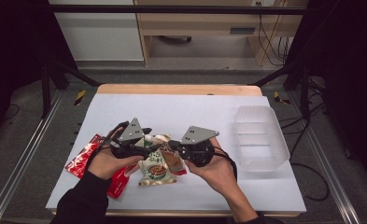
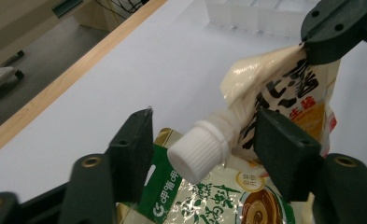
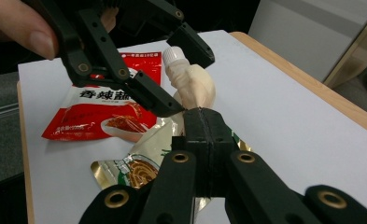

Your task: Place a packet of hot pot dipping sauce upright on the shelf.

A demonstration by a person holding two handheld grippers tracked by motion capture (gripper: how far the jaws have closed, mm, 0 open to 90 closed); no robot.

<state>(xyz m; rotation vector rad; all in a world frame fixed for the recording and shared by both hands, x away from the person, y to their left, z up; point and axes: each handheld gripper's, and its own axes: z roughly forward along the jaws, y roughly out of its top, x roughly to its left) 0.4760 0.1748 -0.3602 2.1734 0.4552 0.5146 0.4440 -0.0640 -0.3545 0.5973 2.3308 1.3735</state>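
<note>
Step in hand, by my reading: unscrewing the cap (image 2: 199, 153) of a spouted sauce pouch (image 2: 284, 95), held up over the white table cover (image 1: 186, 109) a little toward 7 o'clock of its centre in the high view. The right gripper (image 3: 203, 122) has its jaws pressed fully together on the pouch's cream-coloured body just below the spout, pinching the film flat; in the left gripper view the same gripper appears at about 1 o'clock, clamped on the pouch's upper corner. The left gripper (image 2: 204, 140) stands at a middling width, one jaw either side of the white ribbed cap; a gap shows between each pad and the cap, so it brackets the cap without gripping it. Beneath the held pouch lies a green-and-white noodle packet (image 1: 154, 170) flat on the cover, and at 9 o'clock from it a red snack packet (image 1: 84, 158), partly under the person's left hand (image 1: 107, 163). A clear plastic tray (image 1: 260, 140) sits at 3 o'clock, well apart from the work. Next move, as I judge it: the left jaws need to close square on the cap's ribs, centred along the spout, before any twist, while the right holds the neck firm so the soft pouch does not wring round with it. Risk: a slanted bite could slip off the cap.
</note>
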